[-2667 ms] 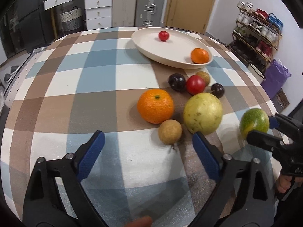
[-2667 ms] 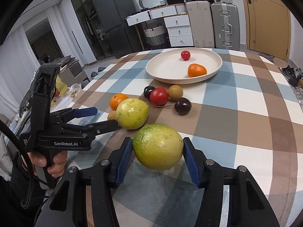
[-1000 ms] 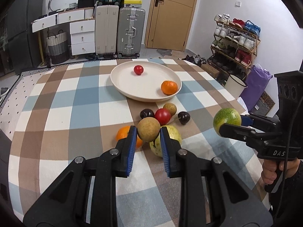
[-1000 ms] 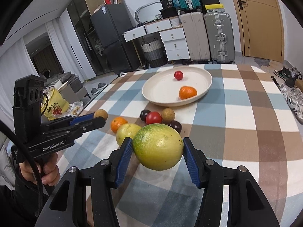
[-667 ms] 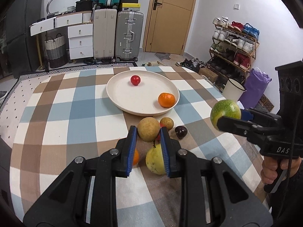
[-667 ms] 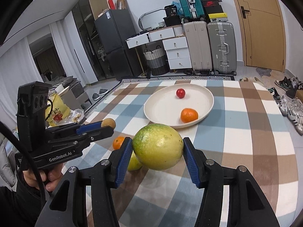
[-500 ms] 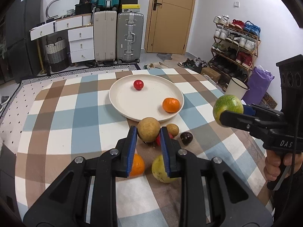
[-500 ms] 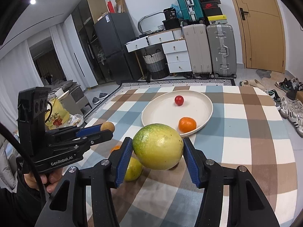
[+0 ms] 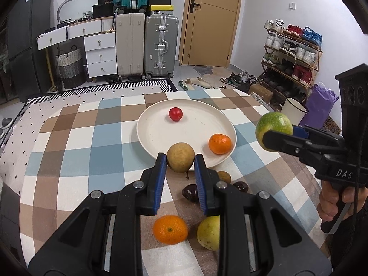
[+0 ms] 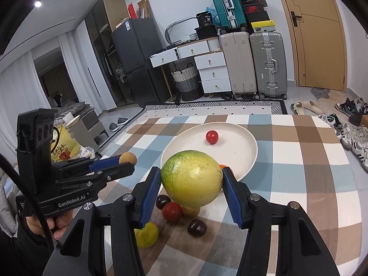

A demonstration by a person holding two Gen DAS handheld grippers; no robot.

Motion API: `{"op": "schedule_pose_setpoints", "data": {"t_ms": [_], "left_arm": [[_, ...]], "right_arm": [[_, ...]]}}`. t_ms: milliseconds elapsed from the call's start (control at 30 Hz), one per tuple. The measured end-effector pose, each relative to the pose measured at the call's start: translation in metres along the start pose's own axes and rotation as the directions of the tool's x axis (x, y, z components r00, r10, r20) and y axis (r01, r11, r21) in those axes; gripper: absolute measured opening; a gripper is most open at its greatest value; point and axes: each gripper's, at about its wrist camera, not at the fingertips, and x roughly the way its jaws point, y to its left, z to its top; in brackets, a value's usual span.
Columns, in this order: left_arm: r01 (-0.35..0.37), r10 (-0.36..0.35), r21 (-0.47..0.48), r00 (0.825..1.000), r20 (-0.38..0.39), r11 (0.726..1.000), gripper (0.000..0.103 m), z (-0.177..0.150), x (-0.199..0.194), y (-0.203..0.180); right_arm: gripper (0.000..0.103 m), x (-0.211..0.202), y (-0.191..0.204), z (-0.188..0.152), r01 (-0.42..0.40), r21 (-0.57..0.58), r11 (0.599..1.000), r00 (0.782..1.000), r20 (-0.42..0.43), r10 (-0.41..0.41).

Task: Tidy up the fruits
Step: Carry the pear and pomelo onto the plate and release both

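Note:
My left gripper (image 9: 180,161) is shut on a small tan round fruit (image 9: 180,156), held in the air in front of the cream plate (image 9: 151,135). My right gripper (image 10: 191,184) is shut on a large green-yellow fruit (image 10: 191,182), also off the table. The plate holds a red tomato (image 9: 175,114) and a small orange (image 9: 219,143). On the checked cloth below lie an orange (image 9: 170,229), a yellow-green fruit (image 9: 208,232), dark plums (image 9: 190,192), a brown fruit (image 9: 224,176) and a red tomato (image 10: 172,211). In the left wrist view the right gripper (image 9: 273,132) stands at the right.
The checked tablecloth (image 9: 69,156) covers the table. Beyond the far edge stand suitcases (image 9: 161,46), white drawers (image 9: 99,53) and a shoe rack (image 9: 292,55). A hand (image 10: 57,227) holds the left gripper at the left of the right wrist view.
Both grippers have risen and moved forward toward the plate with their fruits held. The loose fruits on the cloth now sit lower in both views.

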Motion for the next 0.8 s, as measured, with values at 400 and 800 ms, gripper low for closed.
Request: {"op": "schedule_pose_setpoints", "data": {"t_ms": [400, 800], "left_arm": [[0.004, -0.005, -0.001, 1.000, -0.008, 1.000, 0.022, 0.016, 0.032, 0.005], [-0.011, 0.011, -0.009, 0.999, -0.042, 1.000, 0.022, 0.022, 0.069, 0.019]], "right_arm": [[0.054, 0.031, -0.010, 0.023, 0.018, 0.036, 0.999, 1.000, 0.002, -0.018], [0.054, 0.070, -0.044, 0.034, 0.050, 0.048, 0.998, 0.998, -0.048, -0.048]]}}
